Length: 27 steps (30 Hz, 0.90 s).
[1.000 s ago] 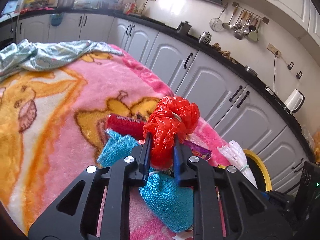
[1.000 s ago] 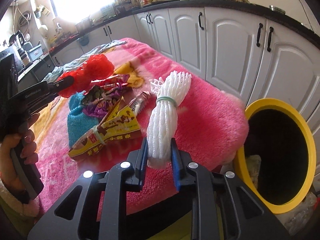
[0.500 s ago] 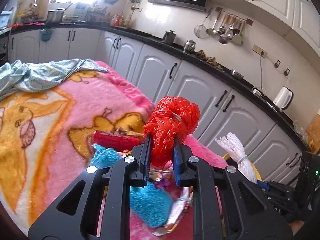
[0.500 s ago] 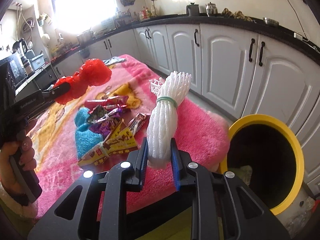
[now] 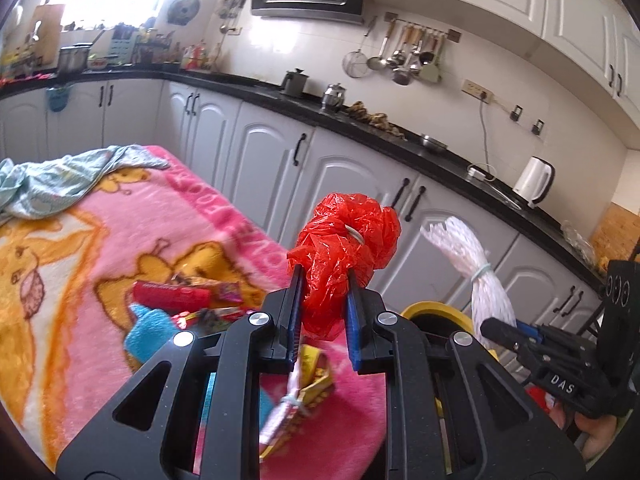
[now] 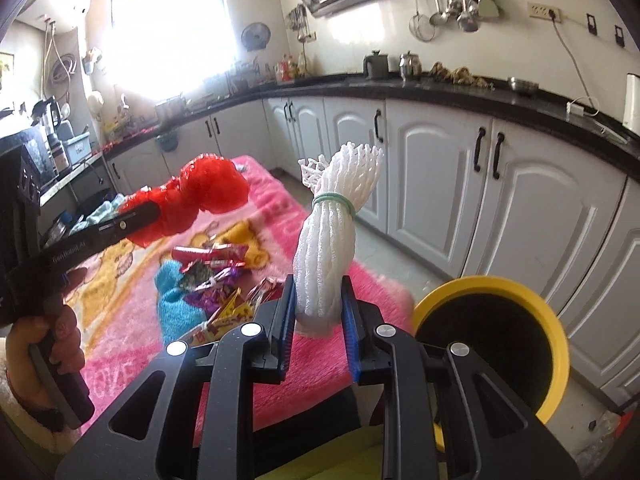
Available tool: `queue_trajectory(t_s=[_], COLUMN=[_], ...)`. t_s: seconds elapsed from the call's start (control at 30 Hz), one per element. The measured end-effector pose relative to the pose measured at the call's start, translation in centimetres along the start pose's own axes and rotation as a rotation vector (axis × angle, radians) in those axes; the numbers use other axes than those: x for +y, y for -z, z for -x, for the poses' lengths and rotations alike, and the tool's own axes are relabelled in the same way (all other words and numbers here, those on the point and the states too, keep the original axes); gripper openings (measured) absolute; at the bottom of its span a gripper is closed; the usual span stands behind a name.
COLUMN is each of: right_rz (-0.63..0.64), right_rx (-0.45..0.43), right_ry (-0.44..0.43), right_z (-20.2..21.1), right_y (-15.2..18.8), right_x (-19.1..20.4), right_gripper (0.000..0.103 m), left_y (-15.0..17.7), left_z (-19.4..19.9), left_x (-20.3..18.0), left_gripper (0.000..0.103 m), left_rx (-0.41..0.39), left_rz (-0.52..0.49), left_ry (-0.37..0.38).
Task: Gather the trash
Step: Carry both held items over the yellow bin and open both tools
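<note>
above the pink blanket [image 5: 80,320], the left tongs [image 5: 323,304] pinch a red plastic bag [image 5: 344,240]; the right tongs [image 6: 318,308] clamp a white foam net bundle [image 6: 328,248], beside the yellow bin [image 6: 556,344].

The yellow bin [image 5: 434,309] shows only an arc of rim in the left wrist view, the rest hidden behind the left gripper [image 5: 323,312]. Its dark inside [image 6: 480,344] reveals no contents. The wrappers [image 6: 212,280] on the pink blanket [image 5: 100,280] are too small to read. The person's hand [image 6: 60,336] is cut off by the frame's edge.
</note>
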State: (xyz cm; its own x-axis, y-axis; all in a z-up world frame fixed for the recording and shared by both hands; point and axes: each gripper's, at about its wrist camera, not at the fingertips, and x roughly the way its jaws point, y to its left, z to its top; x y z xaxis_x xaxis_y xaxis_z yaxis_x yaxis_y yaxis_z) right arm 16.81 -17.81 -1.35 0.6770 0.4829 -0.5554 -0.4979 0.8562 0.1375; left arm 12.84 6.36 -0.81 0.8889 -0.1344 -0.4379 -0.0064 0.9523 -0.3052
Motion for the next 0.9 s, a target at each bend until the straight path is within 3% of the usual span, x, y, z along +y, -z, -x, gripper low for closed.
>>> queue_trajectory(t_s=[0.53, 0.9], right_rz=[-0.058, -0.123], right_rx=[-0.089, -0.090], right_ry=[0.109, 0.162], right_z=[5.1, 6.6], right_y=[-0.5, 0.4], right_x=[-5.5, -9.6], right_gripper=[0.021, 0.021], left_y=[-0.3, 0.4], left_z=[-1.7, -3.8], left_x=[-6.8, -11.2], left_gripper=[0.013, 0.013], left_rx=[0.015, 0.049], left_rz=[-0.104, -0.168], left_ry=[0.103, 0.149])
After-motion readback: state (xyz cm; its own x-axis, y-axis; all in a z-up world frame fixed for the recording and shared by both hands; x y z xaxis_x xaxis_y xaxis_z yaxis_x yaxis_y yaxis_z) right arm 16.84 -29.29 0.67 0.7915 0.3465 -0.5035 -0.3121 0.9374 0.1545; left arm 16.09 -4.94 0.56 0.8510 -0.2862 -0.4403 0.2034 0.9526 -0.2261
